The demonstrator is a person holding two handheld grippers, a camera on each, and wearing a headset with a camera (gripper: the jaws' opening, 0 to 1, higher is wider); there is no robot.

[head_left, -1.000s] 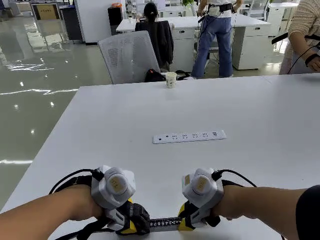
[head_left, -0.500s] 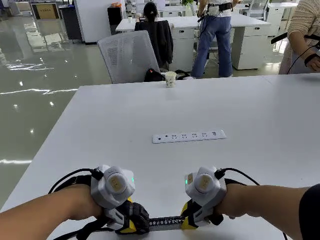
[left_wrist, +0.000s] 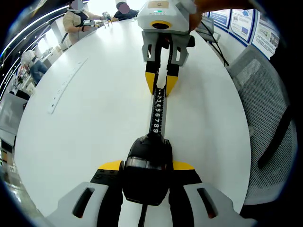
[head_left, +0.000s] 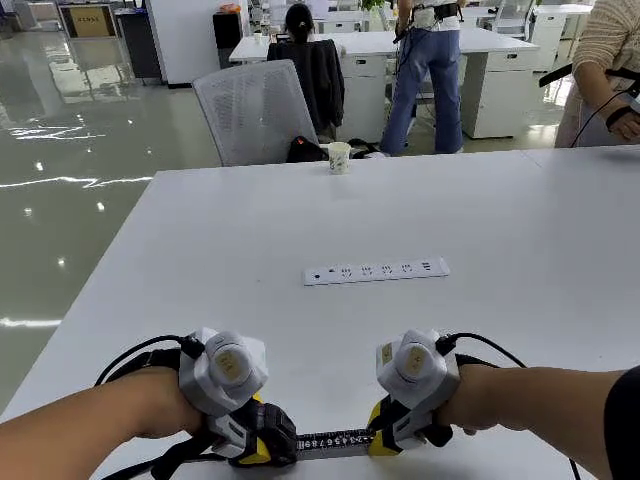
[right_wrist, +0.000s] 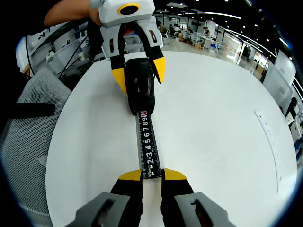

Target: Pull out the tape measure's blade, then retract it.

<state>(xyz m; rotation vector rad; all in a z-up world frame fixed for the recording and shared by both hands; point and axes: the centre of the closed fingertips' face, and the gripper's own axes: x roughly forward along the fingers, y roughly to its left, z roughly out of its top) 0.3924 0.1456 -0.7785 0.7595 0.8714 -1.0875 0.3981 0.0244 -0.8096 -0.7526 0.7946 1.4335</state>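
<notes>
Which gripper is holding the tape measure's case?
The left gripper: its fingers clamp the black case, while the right gripper pinches only the blade at its end.

Head view above table (head_left: 300, 220), gripper views low, apparently close, facing each other, sharing blade (left_wrist: 156, 111)

White table (head_left: 250, 230), mostly bare. Near the middle, lying flat: a white power strip (head_left: 377, 271), long side running across. At the far edge, standing upright: a paper cup (head_left: 340, 157). At the near edge: tape measure (head_left: 268, 437), with blade (head_left: 335, 438) out along the surface.
</notes>
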